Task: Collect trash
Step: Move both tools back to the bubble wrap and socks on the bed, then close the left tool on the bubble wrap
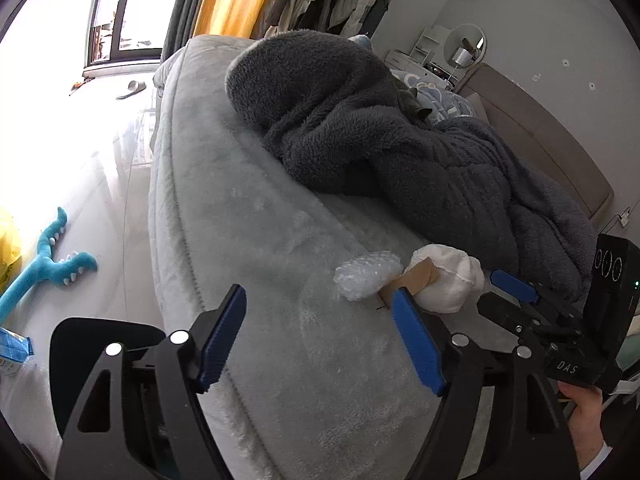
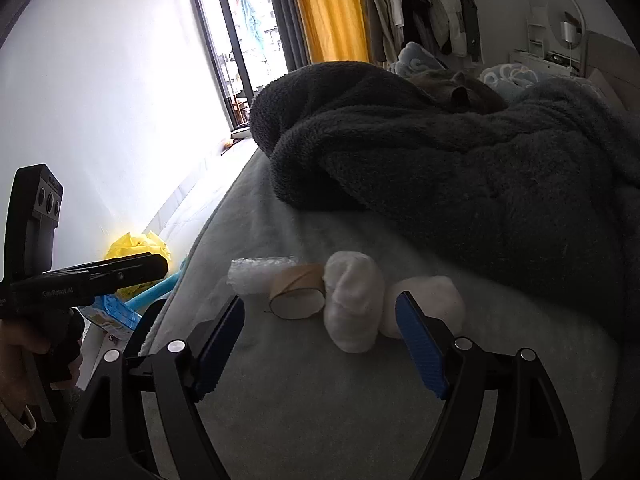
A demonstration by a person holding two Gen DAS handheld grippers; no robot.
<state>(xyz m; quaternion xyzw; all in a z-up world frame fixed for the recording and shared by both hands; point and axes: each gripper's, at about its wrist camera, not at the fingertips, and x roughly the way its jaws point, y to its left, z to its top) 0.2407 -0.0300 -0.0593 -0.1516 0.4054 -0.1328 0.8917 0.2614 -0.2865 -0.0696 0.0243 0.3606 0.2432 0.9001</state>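
A small pile of trash lies on the pale grey bed cover (image 1: 280, 240): a bubble-wrap wad (image 1: 366, 276), a cardboard tube (image 1: 412, 278) and a white soft wad (image 1: 444, 280). My left gripper (image 1: 320, 296) is open just short of the bubble wrap, with nothing between its blue pads. The right wrist view shows the bubble wrap (image 2: 256, 276), the tube (image 2: 298, 290), the white wad (image 2: 352, 304) and a second white wad (image 2: 432, 300). My right gripper (image 2: 322, 300) is open in front of them, its pads touching nothing. The left gripper (image 2: 120, 272) shows side-on at the left.
A dark grey fleece blanket (image 1: 400, 152) is heaped behind the trash, with a grey cat (image 2: 460, 88) lying on it. The bed's edge drops to the floor at the left, where a yellow bag (image 2: 136, 248), a blue toy (image 1: 52, 256) and a blue packet (image 1: 12, 348) lie.
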